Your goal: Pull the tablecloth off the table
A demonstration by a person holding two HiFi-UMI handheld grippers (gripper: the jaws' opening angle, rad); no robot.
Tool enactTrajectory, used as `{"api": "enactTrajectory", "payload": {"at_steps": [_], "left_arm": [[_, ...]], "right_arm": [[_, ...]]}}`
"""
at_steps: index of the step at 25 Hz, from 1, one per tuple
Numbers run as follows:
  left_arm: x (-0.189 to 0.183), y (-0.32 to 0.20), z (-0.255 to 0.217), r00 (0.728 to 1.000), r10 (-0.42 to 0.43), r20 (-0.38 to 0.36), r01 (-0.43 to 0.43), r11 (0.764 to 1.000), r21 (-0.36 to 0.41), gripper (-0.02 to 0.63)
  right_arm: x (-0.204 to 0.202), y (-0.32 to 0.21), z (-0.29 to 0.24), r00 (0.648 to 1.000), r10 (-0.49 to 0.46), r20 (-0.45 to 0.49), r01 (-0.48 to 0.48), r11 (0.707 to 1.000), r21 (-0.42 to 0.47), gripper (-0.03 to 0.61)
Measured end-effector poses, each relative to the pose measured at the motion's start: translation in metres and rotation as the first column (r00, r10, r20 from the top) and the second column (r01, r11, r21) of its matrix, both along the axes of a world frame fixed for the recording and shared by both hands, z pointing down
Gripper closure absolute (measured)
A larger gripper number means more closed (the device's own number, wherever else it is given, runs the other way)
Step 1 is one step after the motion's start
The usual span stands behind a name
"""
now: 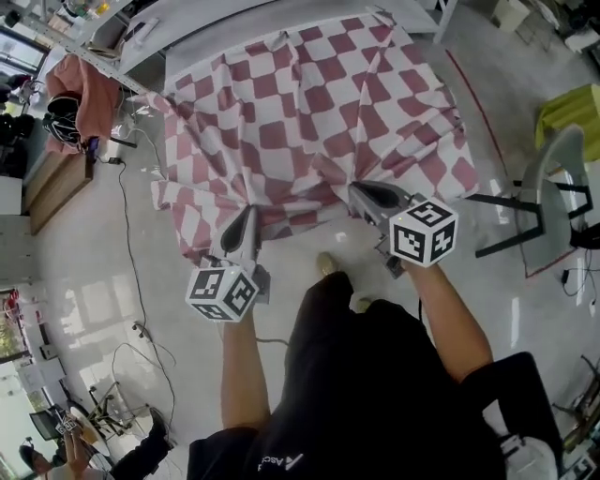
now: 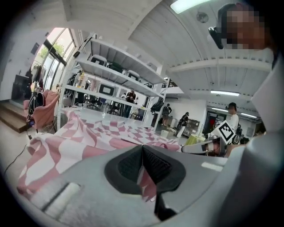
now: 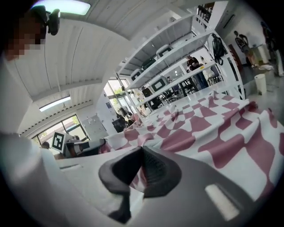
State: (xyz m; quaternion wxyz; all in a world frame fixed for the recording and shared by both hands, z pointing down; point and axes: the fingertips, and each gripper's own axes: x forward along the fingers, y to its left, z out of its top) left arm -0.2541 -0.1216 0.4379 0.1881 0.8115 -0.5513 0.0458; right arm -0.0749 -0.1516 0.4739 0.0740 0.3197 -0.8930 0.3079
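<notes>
Cloth: the pink-and-white checked tablecloth (image 1: 309,112) runs from the grey desk (image 1: 234,28) toward me, far part on the desk top, near part stretched out to my two grippers.
Left gripper (image 1: 249,212): fingers pinched together on a gathered fold of the near hem; in the left gripper view the fabric sits between the pads.
Right gripper (image 1: 362,193): fingers likewise closed on a fold of the hem, further along the same edge.
Near edge: bunched into pleats at both grips, sagging slightly between them.
Side edges: the left corner (image 1: 183,225) hangs loose beside my left gripper; the right corner (image 1: 459,178) hangs free past my right one.
Desk front edge: covered by cloth, so I cannot tell where it lies.
Room on the left: open floor (image 1: 84,281), with a cable (image 1: 127,220) trailing across it near the cloth's left edge.
Room on the right: a grey chair (image 1: 553,178) stands near the right corner, apart from it.
Behind the grips: my own shoe (image 1: 326,264) on the floor just below the hem.
</notes>
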Motion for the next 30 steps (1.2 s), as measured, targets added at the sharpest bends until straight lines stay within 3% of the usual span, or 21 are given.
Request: {"api": "enactTrajectory", "payload": {"at_steps": [3,5,13,23,30], "left_arm": [[0.031,0.118,-0.007,1.000,0.019,0.008,-0.020,0.998,0.060,0.603],[0.042,0.162,-0.021,1.000,0.001,-0.007,0.000,0.996,0.094,0.603],[0.014,0.127,-0.074,0.994,-0.072,-0.084,0.087,0.978,0.191,0.602],[0.000,0.148,-0.152,0.994,0.033,-0.103,0.001,0.949,0.315,0.603],[-0.038,0.193,-0.155,0.992,0.094,-0.085,-0.055,0.924,0.379,0.603]], "right_arm": [[0.021,0.116,-0.005,0.998,0.017,0.064,-0.021,0.998,0.060,0.574],[0.034,0.158,-0.021,0.995,0.023,0.099,-0.032,0.995,0.099,0.574],[0.021,0.125,-0.086,0.992,0.000,0.124,-0.026,0.978,0.207,0.574],[-0.004,0.152,-0.159,0.986,0.081,0.148,-0.122,0.948,0.293,0.574],[-0.042,0.207,-0.146,0.979,0.132,0.153,-0.175,0.934,0.311,0.574]]}}
